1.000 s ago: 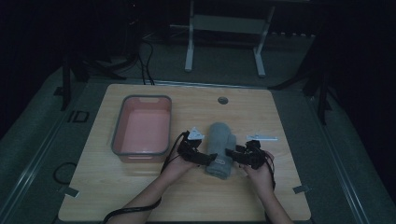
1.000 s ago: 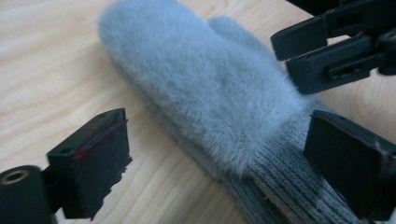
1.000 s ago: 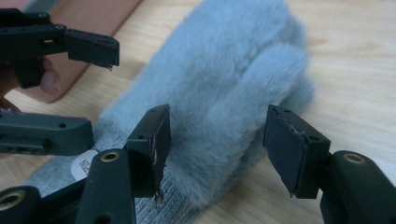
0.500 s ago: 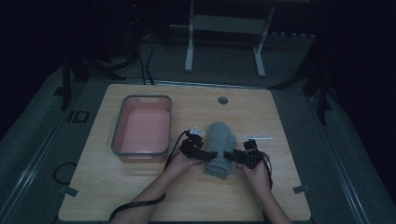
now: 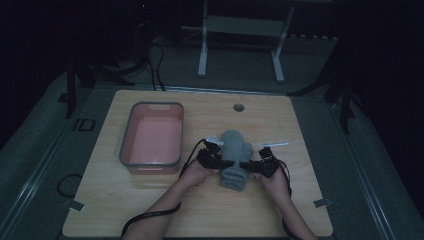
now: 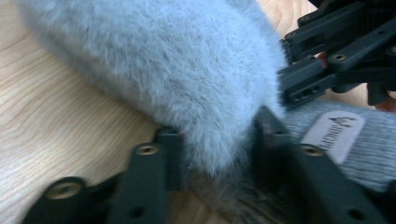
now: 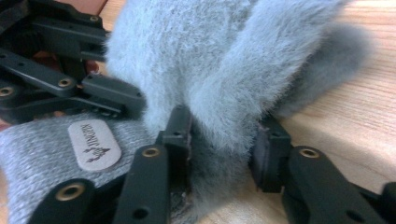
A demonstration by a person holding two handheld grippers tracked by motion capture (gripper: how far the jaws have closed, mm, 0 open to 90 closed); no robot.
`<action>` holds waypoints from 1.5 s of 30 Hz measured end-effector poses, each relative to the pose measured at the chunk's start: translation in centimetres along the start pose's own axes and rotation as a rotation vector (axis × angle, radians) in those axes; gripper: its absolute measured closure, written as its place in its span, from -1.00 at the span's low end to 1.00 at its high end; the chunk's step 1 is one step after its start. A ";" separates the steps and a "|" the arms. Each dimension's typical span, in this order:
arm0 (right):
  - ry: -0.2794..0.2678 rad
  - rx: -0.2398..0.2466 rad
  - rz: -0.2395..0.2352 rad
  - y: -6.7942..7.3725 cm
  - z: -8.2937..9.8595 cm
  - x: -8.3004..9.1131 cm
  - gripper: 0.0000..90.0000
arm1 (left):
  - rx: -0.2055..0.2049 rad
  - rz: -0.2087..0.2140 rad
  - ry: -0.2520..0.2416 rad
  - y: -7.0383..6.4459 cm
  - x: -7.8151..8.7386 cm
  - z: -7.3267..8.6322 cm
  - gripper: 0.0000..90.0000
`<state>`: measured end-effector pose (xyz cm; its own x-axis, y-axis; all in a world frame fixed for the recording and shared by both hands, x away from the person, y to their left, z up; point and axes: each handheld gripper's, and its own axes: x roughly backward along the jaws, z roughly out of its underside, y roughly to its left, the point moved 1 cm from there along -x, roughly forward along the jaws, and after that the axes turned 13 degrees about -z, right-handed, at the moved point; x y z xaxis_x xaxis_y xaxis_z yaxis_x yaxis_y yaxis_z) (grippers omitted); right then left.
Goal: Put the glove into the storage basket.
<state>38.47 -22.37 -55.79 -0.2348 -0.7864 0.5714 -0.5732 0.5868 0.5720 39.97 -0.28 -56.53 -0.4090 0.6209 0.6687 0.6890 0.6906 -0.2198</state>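
A grey fluffy mitten [image 5: 234, 157] lies on the table [image 5: 300, 200], right of the pink bin [image 5: 151, 135]. The left tongs [image 5: 226, 163] clench its left edge and the right tongs [image 5: 247, 165] clench its thumb side, jaws pinching the fur in both gripper views.

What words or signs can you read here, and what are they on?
"ID": on the grey floor mat left of the table.
Oval patch on the grey mitten's knit cuff: letters above a small logo, too blurred to read.
White tag on the table: too small to read.
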 end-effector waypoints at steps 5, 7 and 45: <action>-0.016 0.005 -0.006 0.1 0.1 0.1 0.62 | -0.022 -0.008 -0.019 -0.4 0.3 -0.1 0.71; -0.022 0.019 0.004 0.5 0.0 0.3 0.72 | -0.029 -0.007 -0.027 -0.5 0.4 -0.1 0.76; -0.082 0.189 -0.066 9.4 -8.3 2.5 0.78 | -0.106 -0.051 -0.118 1.3 11.7 -6.2 0.79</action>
<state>39.03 -17.25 -44.08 -0.2505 -0.8397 0.4818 -0.7248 0.4926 0.4817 39.82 5.56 -44.58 -0.5082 0.6297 0.5875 0.7221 0.6833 -0.1078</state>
